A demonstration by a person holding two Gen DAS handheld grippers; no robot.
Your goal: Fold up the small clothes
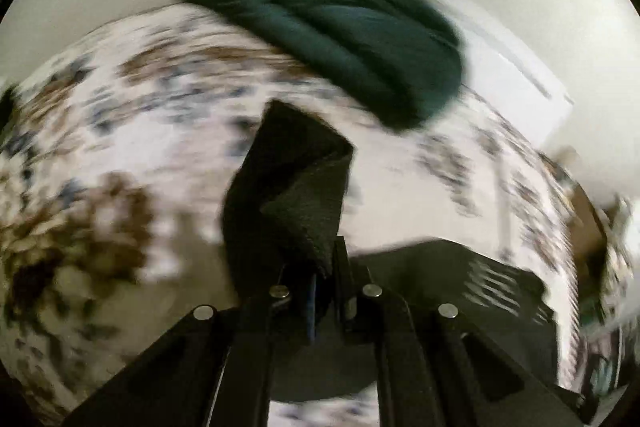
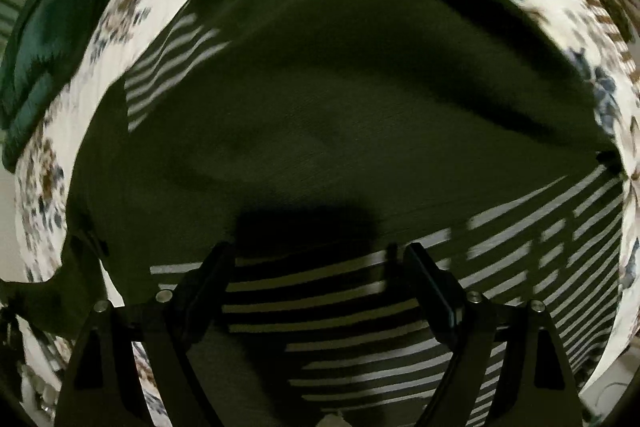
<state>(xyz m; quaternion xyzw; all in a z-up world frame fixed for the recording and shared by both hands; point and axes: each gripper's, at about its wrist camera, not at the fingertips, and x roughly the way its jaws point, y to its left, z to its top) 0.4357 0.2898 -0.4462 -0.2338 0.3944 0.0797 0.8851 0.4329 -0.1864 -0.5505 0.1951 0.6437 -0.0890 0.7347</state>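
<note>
Though blurred, left hand-held gripper (image 1: pixel 326 259) pinches dark garment (image 1: pixel 296 187).

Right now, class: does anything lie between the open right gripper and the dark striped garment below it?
Nothing visible does. The right gripper hangs open directly over the dark striped garment, which is spread on the floral bedsheet; only bare cloth shows between its fingers.

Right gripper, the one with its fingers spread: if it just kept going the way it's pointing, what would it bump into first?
Most likely the dark garment with white stripes, spread right below the open right gripper. How far off it lies is hard to judge.
</note>
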